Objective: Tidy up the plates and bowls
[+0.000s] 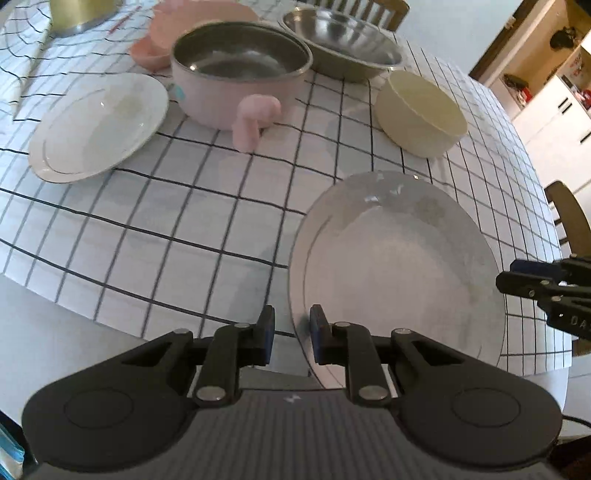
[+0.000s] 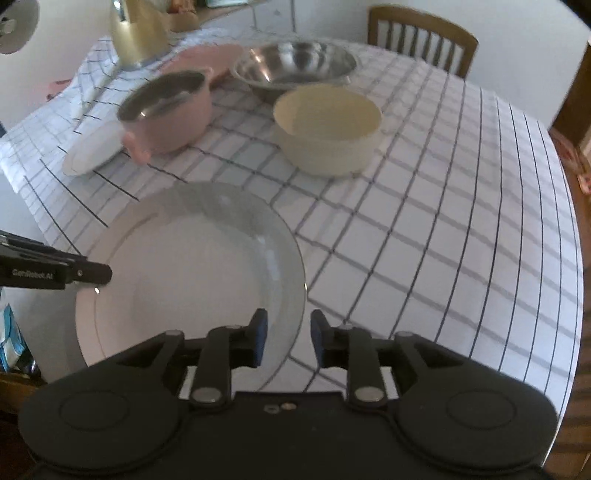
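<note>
A large white plate (image 1: pixel 399 266) (image 2: pixel 192 273) lies at the near edge of the checked tablecloth. My left gripper (image 1: pixel 291 334) straddles its left rim with jaws open. My right gripper (image 2: pixel 286 338) straddles its right rim, also open. Each gripper shows in the other's view: the right gripper (image 1: pixel 546 291) and the left gripper (image 2: pixel 55 271). A second white plate (image 1: pixel 99 125) (image 2: pixel 92 149) lies far left. A cream bowl (image 1: pixel 421 112) (image 2: pixel 328 125), a pink pot (image 1: pixel 240 74) (image 2: pixel 168 110) and a steel bowl (image 1: pixel 343 37) (image 2: pixel 295 66) stand further back.
A pink lid (image 1: pixel 199 26) (image 2: pixel 207 59) lies behind the pot. A gold kettle (image 1: pixel 81 14) (image 2: pixel 138 31) stands at the back left. Wooden chairs (image 2: pixel 421 37) (image 1: pixel 569 214) stand around the table. The cloth's right half (image 2: pixel 461 203) holds nothing.
</note>
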Action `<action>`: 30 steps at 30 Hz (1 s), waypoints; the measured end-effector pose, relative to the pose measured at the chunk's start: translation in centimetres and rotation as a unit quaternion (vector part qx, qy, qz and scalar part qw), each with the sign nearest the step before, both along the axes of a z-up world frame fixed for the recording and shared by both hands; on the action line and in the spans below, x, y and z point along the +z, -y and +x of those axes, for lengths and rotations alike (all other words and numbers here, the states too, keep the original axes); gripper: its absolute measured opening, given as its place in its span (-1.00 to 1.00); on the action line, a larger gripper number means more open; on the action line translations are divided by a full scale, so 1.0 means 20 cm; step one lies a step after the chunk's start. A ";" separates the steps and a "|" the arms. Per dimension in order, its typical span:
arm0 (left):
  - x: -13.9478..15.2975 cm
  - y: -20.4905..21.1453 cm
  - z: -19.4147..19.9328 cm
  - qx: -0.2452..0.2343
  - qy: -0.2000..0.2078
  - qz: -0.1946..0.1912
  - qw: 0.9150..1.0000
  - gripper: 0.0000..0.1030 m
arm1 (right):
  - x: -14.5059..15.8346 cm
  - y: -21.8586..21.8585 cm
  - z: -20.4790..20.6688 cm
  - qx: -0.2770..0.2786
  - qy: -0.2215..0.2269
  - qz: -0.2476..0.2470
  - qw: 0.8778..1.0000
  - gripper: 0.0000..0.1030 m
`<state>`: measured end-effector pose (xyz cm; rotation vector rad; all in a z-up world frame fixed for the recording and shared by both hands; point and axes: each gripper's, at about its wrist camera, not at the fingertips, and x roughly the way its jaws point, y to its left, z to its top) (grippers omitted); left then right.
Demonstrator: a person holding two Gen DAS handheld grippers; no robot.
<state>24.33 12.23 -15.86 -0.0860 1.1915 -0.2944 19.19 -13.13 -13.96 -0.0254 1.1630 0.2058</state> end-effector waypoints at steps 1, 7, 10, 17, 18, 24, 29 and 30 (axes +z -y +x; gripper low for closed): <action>0.01 -0.02 0.00 -0.001 0.004 -0.001 1.000 -0.61 | 0.02 -0.02 0.01 0.007 0.006 0.000 1.000 -0.38; 0.10 -0.15 0.02 -0.017 0.034 -0.013 0.999 -0.04 | 0.11 -0.16 0.09 -0.001 0.024 0.020 1.000 -0.26; 0.15 -0.25 0.07 -0.035 0.050 -0.016 0.998 0.07 | 0.14 -0.28 0.12 -0.017 0.034 0.026 0.999 -0.10; 0.28 -0.56 0.19 -0.056 0.107 0.003 0.993 0.38 | 0.18 -0.63 0.20 -0.052 0.051 0.065 0.995 0.38; 0.29 -0.60 0.21 -0.058 0.114 0.003 0.992 0.46 | 0.17 -0.68 0.21 -0.055 0.055 0.068 0.995 0.50; 0.33 -0.83 0.36 -0.046 0.147 0.016 0.988 0.49 | 0.16 -0.91 0.34 -0.072 0.079 0.086 0.991 0.73; 0.30 -0.97 0.53 -0.048 0.148 0.012 0.988 0.49 | 0.09 -1.04 0.46 -0.101 0.072 0.108 0.986 0.69; 0.29 -0.99 0.56 -0.047 0.145 0.013 0.988 0.49 | 0.06 -1.06 0.48 -0.106 0.067 0.113 0.986 0.67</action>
